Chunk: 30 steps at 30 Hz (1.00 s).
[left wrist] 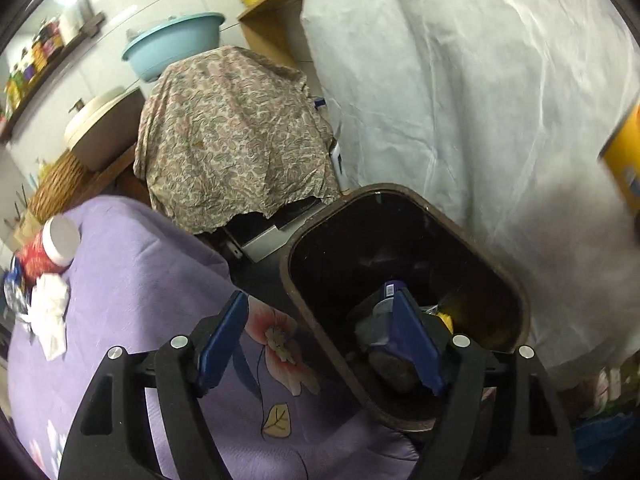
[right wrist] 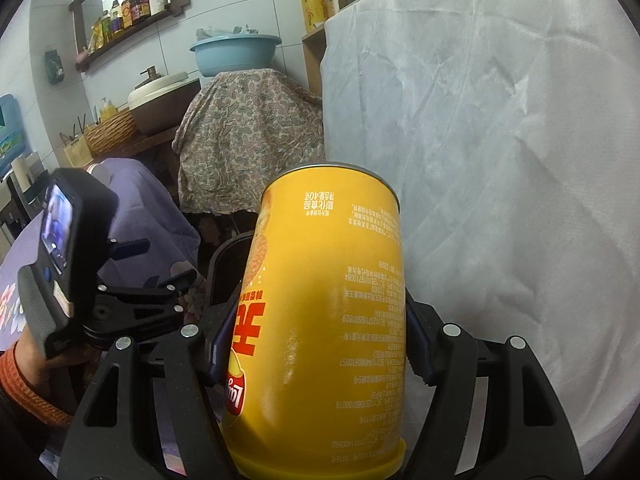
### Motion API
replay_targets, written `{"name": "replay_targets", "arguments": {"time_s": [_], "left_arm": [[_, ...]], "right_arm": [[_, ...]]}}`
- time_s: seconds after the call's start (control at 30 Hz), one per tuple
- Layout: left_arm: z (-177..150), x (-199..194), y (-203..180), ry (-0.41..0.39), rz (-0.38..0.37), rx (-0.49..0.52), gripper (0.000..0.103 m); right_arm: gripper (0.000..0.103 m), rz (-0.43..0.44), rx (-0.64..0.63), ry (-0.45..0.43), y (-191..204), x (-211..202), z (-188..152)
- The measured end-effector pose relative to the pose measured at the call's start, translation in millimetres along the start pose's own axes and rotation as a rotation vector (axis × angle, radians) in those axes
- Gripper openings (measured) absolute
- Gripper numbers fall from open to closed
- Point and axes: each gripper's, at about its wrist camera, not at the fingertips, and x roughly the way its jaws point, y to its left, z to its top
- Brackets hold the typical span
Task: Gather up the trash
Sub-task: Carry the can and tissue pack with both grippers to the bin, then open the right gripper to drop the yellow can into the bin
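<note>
My left gripper is open and empty, its blue pads spread over the rim of a dark brown trash bin with wrappers lying at its bottom. My right gripper is shut on a yellow chip can, held upside down; the can's edge also shows at the right of the left wrist view. A red can with a white lid and crumpled white tissue lie on the purple floral tablecloth at left.
A white cloth-covered unit stands behind the bin. A paisley-covered object with a blue basin on top is farther back. A wall shelf with bottles hangs above a counter. The left hand-held gripper's body shows in the right wrist view.
</note>
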Motion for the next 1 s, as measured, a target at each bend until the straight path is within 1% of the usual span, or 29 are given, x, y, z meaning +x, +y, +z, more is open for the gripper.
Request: {"name": "replay_targets", "arguments": {"time_s": [0.07, 0.17, 0.27, 0.4, 0.5, 0.6, 0.67, 0.8, 0.9, 1.0], "left_arm": [[0.7, -12.4, 8.5, -0.024, -0.024, -0.055, 0.081], [-2.7, -36.6, 20.2, -0.085, -0.060, -0.137, 0.087], [-7.7, -60.2, 26.6, -0.143, -0.072, -0.171, 0.091], [-14.3, -82.9, 29.6, -0.193, -0.077, -0.195, 0.094], [-18.2, -92.7, 36.6, -0.212, -0.082, -0.220, 0.095], [-22.8, -102.7, 41.4, -0.227, -0.060, -0.234, 0.095], [-25.2, -108.7, 47.4, -0.237, -0.059, -0.244, 0.096], [-34.2, -119.5, 58.0, -0.244, -0.042, -0.275, 0.097], [-41.5, -124.6, 68.8, -0.239, -0.053, -0.316, 0.097], [-47.5, -125.7, 75.5, -0.240, -0.050, -0.340, 0.097]], "right_arm": [[0.068, 0.013, -0.004, 0.012, 3.9, 4.9, -1.5], [0.068, 0.028, -0.020, 0.030, 13.8, 15.3, -2.3], [0.068, 0.054, -0.033, 0.062, 24.9, 29.9, -4.6], [0.068, 0.099, -0.068, 0.129, 46.9, 58.3, -11.0], [0.068, 0.117, -0.107, 0.183, 66.2, 82.1, -21.8], [0.068, 0.126, -0.134, 0.237, 81.4, 110.9, -30.4], [0.068, 0.122, -0.139, 0.269, 85.5, 128.1, -34.4], [0.068, 0.112, -0.114, 0.335, 85.7, 163.0, -43.8], [0.068, 0.090, -0.100, 0.364, 81.3, 179.5, -47.5], [0.069, 0.089, -0.069, 0.391, 76.0, 194.6, -49.7]]}}
